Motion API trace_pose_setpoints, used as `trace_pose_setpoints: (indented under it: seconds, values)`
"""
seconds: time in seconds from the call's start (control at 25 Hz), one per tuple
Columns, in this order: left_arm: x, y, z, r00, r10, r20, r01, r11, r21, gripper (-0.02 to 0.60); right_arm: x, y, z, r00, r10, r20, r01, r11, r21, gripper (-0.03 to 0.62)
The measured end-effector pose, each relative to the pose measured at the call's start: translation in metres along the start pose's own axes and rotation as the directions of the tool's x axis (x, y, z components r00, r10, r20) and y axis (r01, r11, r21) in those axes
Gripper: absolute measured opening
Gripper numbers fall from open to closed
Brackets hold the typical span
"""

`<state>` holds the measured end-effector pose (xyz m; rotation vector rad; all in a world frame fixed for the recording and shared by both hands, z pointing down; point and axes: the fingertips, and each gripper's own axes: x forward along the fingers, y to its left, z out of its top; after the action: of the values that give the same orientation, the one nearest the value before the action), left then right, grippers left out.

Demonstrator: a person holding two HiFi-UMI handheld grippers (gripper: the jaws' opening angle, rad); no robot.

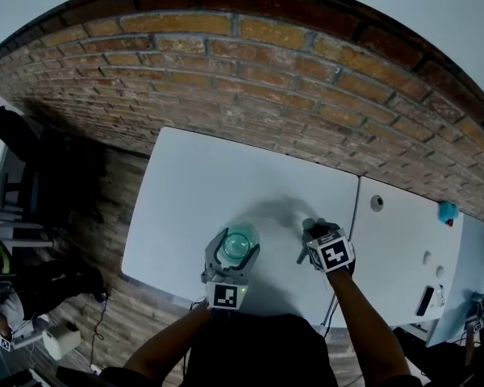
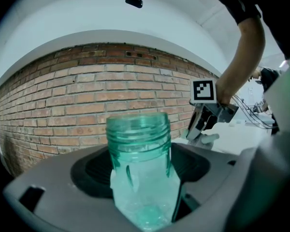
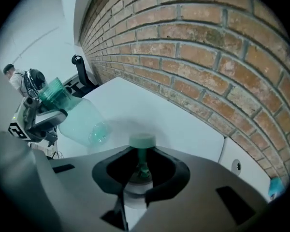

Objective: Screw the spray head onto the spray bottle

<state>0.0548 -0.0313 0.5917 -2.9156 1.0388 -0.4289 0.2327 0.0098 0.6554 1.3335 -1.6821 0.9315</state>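
Chair [image 1: 20,139] at far left, beside brick wall [image 1: 250,79]. Then left gripper [image 1: 232,255], clamped around tilted teal spray bottle [image 1: 239,241] over desk [image 1: 218,180], threaded mouth uncapped. Just right of it, right gripper [image 3: 141,178], narrowly closed on spray head [image 3: 142,141], apart from bottle. Farther right, second desk [image 1: 399,252] with small teal item [image 1: 447,211].

— Where's the spray bottle [image 2: 140,153]?
— Between the left gripper's [image 1: 232,256] jaws, over the table's [image 1: 194,184] near edge.
— And the spray head [image 3: 142,151]?
— In the right gripper [image 1: 317,237], right of it, seemingly above the tabletop. The brick wall [image 1: 290,79] stands behind.
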Motion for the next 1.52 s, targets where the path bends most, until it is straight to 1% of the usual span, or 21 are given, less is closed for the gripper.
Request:
trace_pose_setpoints:
  seconds: [0.2, 0.36, 0.44, 0.52, 0.6, 0.68, 0.92, 1.2, 1.4, 1.52]
  values:
    - [0.001, -0.001, -0.002, 1.000, -0.012, -0.016, 0.012, 1.000, -0.010, 0.356, -0.038, -0.003, 0.019, 0.992, -0.023, 0.125, 0.022, 1.000, 0.007, 0.067]
    - [-0.001, -0.003, -0.002, 1.000, -0.020, -0.018, 0.020, 1.000, -0.014, 0.356, -0.068, -0.004, 0.028, 0.977, -0.034, 0.212, 0.026, 0.999, 0.043, 0.067]
    - [-0.001, -0.004, -0.002, 1.000, -0.024, -0.015, 0.024, 1.000, -0.017, 0.356, -0.079, -0.002, 0.031, 0.969, -0.031, 0.244, 0.019, 0.999, 0.051, 0.067]
    - [0.000, -0.004, -0.005, 0.999, -0.035, -0.015, 0.035, 0.999, 0.002, 0.356, -0.089, 0.001, 0.033, 0.963, -0.033, 0.268, 0.019, 0.998, 0.054, 0.067]
    - [0.001, -0.003, -0.008, 0.999, -0.046, -0.017, 0.047, 0.998, 0.041, 0.356, -0.099, 0.004, 0.039, 0.953, -0.038, 0.300, 0.026, 0.999, 0.044, 0.067]
    - [0.001, -0.004, -0.009, 0.999, -0.048, -0.022, 0.049, 0.998, 0.051, 0.356, -0.110, 0.007, 0.045, 0.943, -0.041, 0.329, 0.031, 0.999, 0.035, 0.067]
    - [0.002, -0.006, -0.009, 0.999, -0.050, -0.015, 0.050, 0.997, 0.053, 0.356, -0.137, 0.017, 0.064, 0.912, -0.042, 0.407, 0.055, 0.998, -0.021, 0.067]
    - [0.001, -0.005, -0.011, 0.999, -0.048, -0.017, 0.049, 0.998, 0.042, 0.356, -0.165, 0.031, 0.092, 0.874, -0.017, 0.485, 0.044, 0.998, -0.045, 0.067]
    - [0.000, -0.003, -0.009, 0.998, -0.060, -0.022, 0.061, 0.998, 0.033, 0.356, -0.182, 0.046, 0.112, 0.853, 0.000, 0.523, 0.063, 0.993, -0.103, 0.067]
    - [0.000, -0.003, -0.010, 0.997, -0.075, -0.025, 0.075, 0.997, 0.025, 0.356, -0.196, 0.056, 0.124, 0.831, 0.024, 0.556, 0.048, 0.992, -0.116, 0.067]
